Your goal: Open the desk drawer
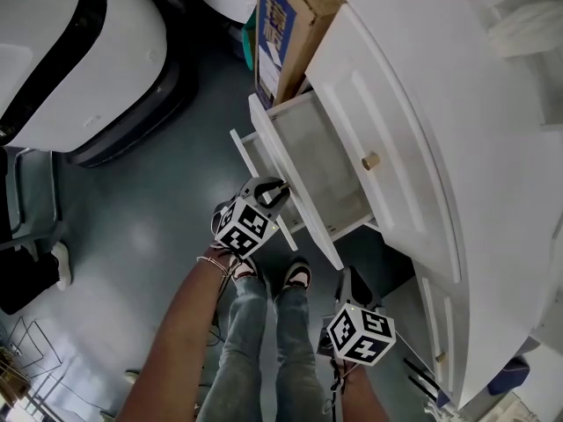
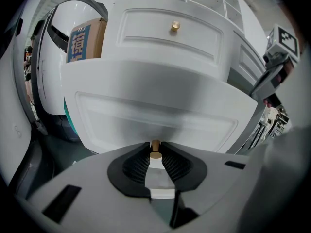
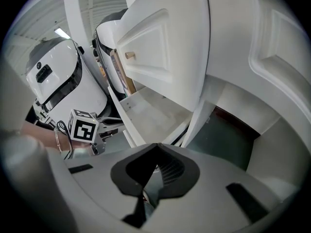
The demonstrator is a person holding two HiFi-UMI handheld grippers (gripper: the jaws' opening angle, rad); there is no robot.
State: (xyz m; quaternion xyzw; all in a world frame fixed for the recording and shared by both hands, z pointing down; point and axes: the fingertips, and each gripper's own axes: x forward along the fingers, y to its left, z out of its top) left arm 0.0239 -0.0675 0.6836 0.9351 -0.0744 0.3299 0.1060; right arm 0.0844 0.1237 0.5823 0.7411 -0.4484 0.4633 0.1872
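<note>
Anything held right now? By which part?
Left hand-held gripper grips the pulled-out drawer by its brass knob; right hand-held gripper is shut on nothing.

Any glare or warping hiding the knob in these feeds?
Left gripper view: knob sharp between the jaws, drawer front bowed by the lens, shaded. Head view: desk top washed out, floor dim. Right gripper view: bowed lines, black corners.

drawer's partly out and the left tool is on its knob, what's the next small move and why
Probably a short pull straight out, keeping the grip. The left tool is clamped on the brass knob, and the drawer is well out, but its back end sits under the desk top.
</note>
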